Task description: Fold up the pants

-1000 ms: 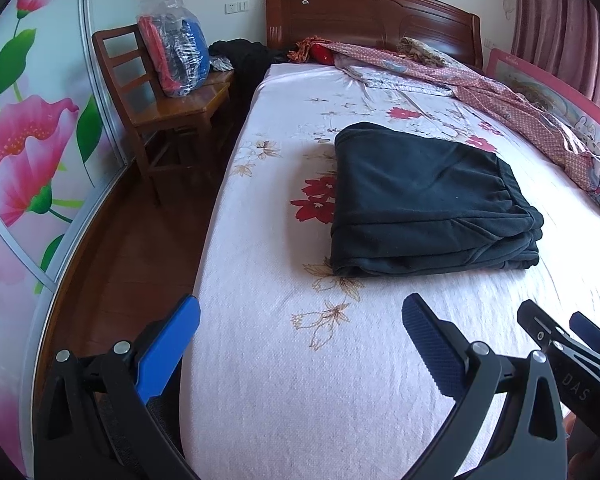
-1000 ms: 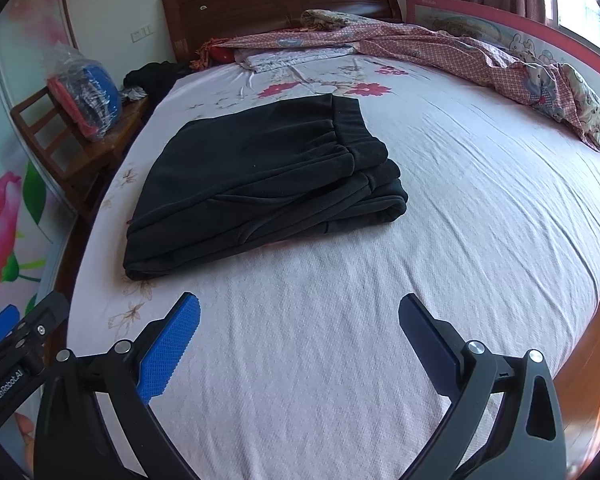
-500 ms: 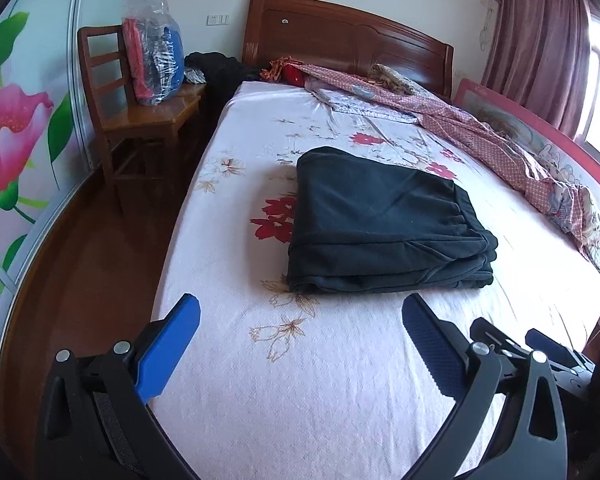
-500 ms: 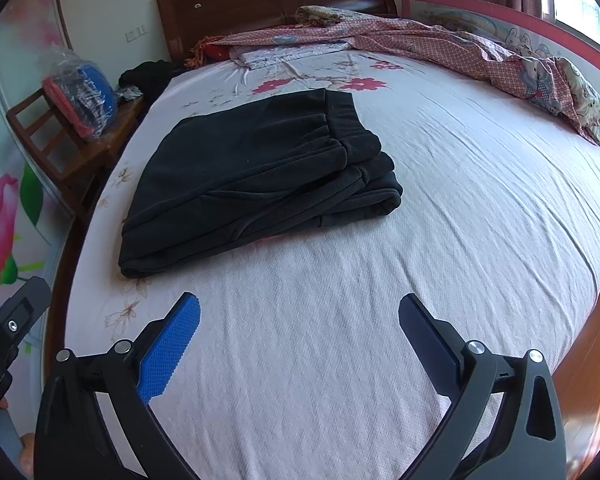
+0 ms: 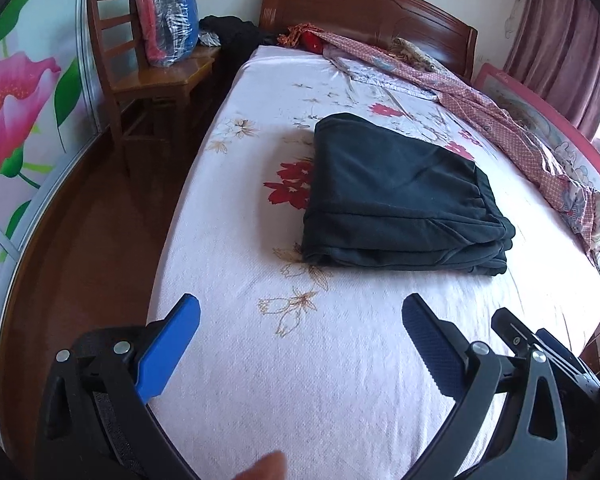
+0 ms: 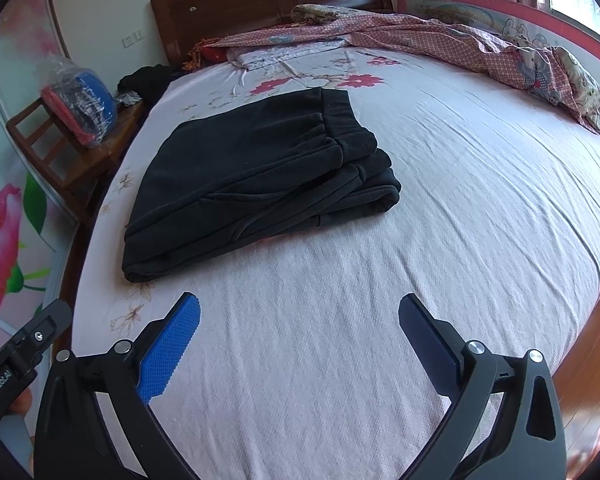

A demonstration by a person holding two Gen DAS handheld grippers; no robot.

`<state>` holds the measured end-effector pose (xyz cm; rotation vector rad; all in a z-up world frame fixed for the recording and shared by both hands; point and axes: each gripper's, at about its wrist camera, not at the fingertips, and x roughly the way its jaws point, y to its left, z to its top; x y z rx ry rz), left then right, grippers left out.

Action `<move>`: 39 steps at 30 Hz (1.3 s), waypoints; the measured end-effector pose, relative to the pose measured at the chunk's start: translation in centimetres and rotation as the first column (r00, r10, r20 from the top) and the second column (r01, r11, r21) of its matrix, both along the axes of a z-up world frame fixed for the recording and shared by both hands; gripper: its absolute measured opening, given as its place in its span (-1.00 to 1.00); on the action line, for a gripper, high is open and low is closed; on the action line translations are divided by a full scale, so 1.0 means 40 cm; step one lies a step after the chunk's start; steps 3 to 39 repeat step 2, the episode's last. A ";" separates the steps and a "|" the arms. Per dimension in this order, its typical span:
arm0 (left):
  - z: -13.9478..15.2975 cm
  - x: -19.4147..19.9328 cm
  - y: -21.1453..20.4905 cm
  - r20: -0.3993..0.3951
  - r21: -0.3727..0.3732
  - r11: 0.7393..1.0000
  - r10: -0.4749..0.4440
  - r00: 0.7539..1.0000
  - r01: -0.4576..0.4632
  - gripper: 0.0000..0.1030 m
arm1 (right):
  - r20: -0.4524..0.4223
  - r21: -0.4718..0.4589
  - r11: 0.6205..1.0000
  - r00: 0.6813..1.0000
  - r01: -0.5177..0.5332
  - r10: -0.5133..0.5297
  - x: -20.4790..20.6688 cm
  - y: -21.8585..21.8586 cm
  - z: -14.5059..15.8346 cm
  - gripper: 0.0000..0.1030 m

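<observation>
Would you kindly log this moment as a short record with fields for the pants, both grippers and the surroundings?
pants: black pants, folded into a stacked bundle, lying on the bed
left gripper: left gripper open, holding nothing, apart from the pants
right gripper: right gripper open, holding nothing, apart from the pants
bedding: patterned quilt bunched along the far side
beside bed: wooden chair carrying a plastic bag

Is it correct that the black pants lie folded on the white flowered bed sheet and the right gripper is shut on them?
Not quite. The black pants do lie folded on the white flowered bed sheet, but the right gripper is open and apart from them, holding nothing, as the right wrist view shows.
</observation>
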<state>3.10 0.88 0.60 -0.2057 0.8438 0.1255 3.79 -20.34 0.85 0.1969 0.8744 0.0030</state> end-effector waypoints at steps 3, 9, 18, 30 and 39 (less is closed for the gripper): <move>-0.004 0.001 -0.006 -0.002 0.016 1.000 -0.019 1.000 0.019 0.96 | -0.003 0.002 1.000 1.000 0.002 -0.002 0.000 -0.001 -0.001 0.92; -0.004 0.001 -0.006 -0.002 0.016 1.000 -0.019 1.000 0.019 0.96 | -0.003 0.002 1.000 1.000 0.002 -0.002 0.000 -0.001 -0.001 0.92; -0.004 0.001 -0.006 -0.002 0.016 1.000 -0.019 1.000 0.019 0.96 | -0.003 0.002 1.000 1.000 0.002 -0.002 0.000 -0.001 -0.001 0.92; -0.004 0.001 -0.006 -0.002 0.016 1.000 -0.019 1.000 0.019 0.96 | -0.003 0.002 1.000 1.000 0.002 -0.002 0.000 -0.001 -0.001 0.92; -0.004 0.001 -0.006 -0.002 0.016 1.000 -0.019 1.000 0.019 0.96 | -0.003 0.002 1.000 1.000 0.002 -0.002 0.000 -0.001 -0.001 0.92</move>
